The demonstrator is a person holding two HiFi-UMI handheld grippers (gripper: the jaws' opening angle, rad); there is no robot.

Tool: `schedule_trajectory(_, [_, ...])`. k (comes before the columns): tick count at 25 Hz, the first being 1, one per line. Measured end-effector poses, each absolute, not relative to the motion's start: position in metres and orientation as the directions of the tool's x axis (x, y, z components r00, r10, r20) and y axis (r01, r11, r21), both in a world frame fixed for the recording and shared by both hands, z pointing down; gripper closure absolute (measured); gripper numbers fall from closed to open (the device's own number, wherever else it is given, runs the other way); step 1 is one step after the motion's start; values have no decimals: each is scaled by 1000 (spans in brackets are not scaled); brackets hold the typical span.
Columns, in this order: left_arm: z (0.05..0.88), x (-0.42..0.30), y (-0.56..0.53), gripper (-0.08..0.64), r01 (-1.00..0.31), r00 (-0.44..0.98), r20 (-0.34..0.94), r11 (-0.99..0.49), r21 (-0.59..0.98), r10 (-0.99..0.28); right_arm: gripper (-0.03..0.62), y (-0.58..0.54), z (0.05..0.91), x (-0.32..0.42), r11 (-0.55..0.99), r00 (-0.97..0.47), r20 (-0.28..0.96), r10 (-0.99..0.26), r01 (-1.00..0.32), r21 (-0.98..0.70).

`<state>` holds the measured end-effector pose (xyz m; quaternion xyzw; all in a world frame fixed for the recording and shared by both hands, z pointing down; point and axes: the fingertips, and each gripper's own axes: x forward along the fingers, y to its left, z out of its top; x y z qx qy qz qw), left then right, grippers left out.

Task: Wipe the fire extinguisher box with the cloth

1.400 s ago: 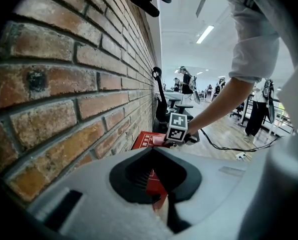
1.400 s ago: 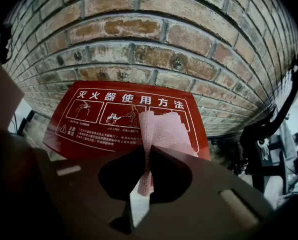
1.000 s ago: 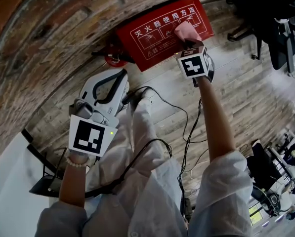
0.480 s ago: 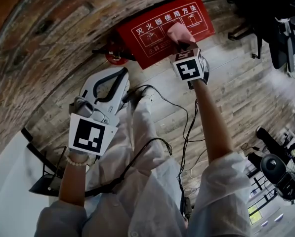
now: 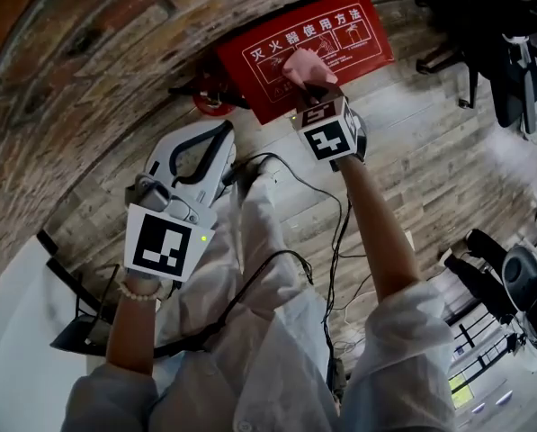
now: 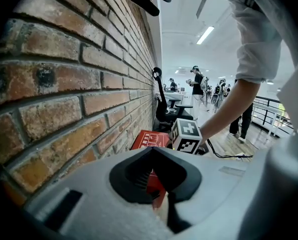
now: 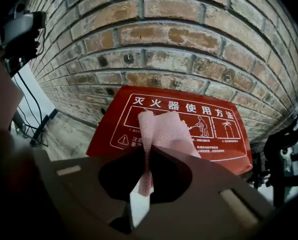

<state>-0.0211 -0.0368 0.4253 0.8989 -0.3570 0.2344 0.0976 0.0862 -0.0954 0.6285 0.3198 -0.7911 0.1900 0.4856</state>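
The red fire extinguisher box with white print stands on the wooden floor against the brick wall. My right gripper is shut on a pink cloth, which lies against the left half of the box's front. The right gripper view shows the cloth folded between the jaws of the right gripper, spread over the box. My left gripper hangs apart, lower left near the wall, jaws together and holding nothing. In the left gripper view, the left gripper faces along the wall toward the box.
The brick wall runs along the left. A red extinguisher part sits left of the box. Black cables trail over the floor. Office chairs stand at the upper right, and a dark stand at the lower left.
My right gripper has slid the pink cloth leftward across the box's front. The left gripper has stayed where it was.
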Motion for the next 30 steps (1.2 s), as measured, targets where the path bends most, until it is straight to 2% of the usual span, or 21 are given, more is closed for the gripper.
schedule_trajectory(23, [426, -32, -29, 569, -702, 628, 487, -712, 17, -607, 569, -27, 627, 4, 806, -486, 852, -196, -574, -142])
schedule_trajectory(30, [425, -37, -23, 568, -701, 628, 481, -713, 9, -612, 569, -17, 627, -3, 804, -498, 845, -192, -573, -155])
